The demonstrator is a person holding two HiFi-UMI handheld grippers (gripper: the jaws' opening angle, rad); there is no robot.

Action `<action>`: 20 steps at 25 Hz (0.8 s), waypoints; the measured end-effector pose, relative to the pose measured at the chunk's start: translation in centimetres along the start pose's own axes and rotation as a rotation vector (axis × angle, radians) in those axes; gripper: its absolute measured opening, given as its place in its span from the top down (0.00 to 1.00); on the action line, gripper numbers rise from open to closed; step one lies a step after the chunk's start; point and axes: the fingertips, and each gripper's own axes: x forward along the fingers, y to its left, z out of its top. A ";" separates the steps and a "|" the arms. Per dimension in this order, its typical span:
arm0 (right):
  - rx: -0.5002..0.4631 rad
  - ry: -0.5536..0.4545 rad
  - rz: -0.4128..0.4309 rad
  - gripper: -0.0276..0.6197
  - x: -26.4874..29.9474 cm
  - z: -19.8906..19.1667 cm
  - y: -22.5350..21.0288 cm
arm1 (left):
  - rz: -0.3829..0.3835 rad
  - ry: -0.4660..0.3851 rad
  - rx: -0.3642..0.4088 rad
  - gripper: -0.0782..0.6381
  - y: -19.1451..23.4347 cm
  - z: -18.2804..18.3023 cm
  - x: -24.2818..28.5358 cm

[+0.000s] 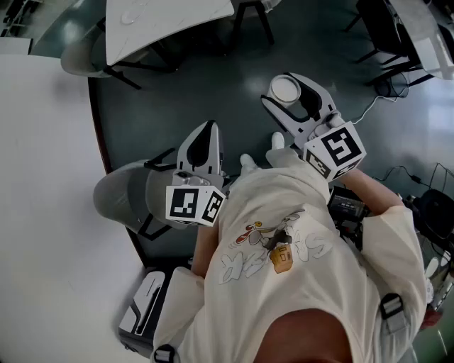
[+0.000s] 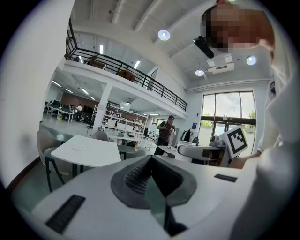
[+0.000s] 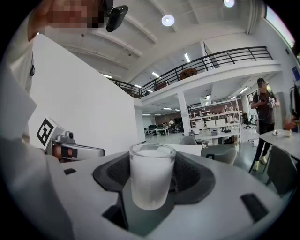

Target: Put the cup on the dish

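A frosted glass cup point(image 3: 151, 183) stands upright between the dark pads of my right gripper point(image 3: 152, 172), which is shut on it and holds it in the air. From the head view the cup point(image 1: 286, 88) shows as a white circle in the right gripper point(image 1: 289, 93), high above the dark floor. My left gripper point(image 1: 206, 131) is raised beside the person's chest. Its pads point(image 2: 140, 176) meet with nothing between them. No dish shows in any view.
A white table point(image 1: 163, 21) stands ahead on the dark floor, with a grey chair point(image 1: 124, 195) at the left by a large white surface point(image 1: 35, 177). Cables point(image 1: 397, 174) run over the floor at right. A person point(image 3: 265, 112) stands in the distance.
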 end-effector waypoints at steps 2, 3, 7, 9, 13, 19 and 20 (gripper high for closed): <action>0.015 -0.001 0.000 0.54 0.0 -0.3 -0.3 | -0.002 -0.011 -0.009 0.89 -0.2 0.3 0.3; 0.021 -0.002 0.001 0.54 -0.1 -0.4 -0.3 | -0.002 -0.015 -0.013 0.89 -0.2 0.4 0.4; 0.046 -0.018 0.014 0.54 -0.3 0.0 -0.1 | 0.001 -0.016 -0.029 0.89 -0.3 0.2 0.5; 0.040 -0.030 0.018 0.54 -0.5 0.2 0.0 | 0.001 -0.008 -0.037 0.89 -0.5 -0.2 0.7; 0.002 -0.036 0.022 0.54 -1.1 0.3 -0.6 | -0.001 0.002 -0.045 0.89 -1.5 -0.7 1.4; -0.044 -0.018 0.026 0.54 -2.2 -0.3 -1.7 | 0.012 0.001 -0.054 0.89 -2.4 -1.1 2.8; -0.058 -0.016 0.029 0.54 -2.4 -0.4 -2.1 | 0.012 0.005 -0.055 0.89 -2.6 -1.2 3.1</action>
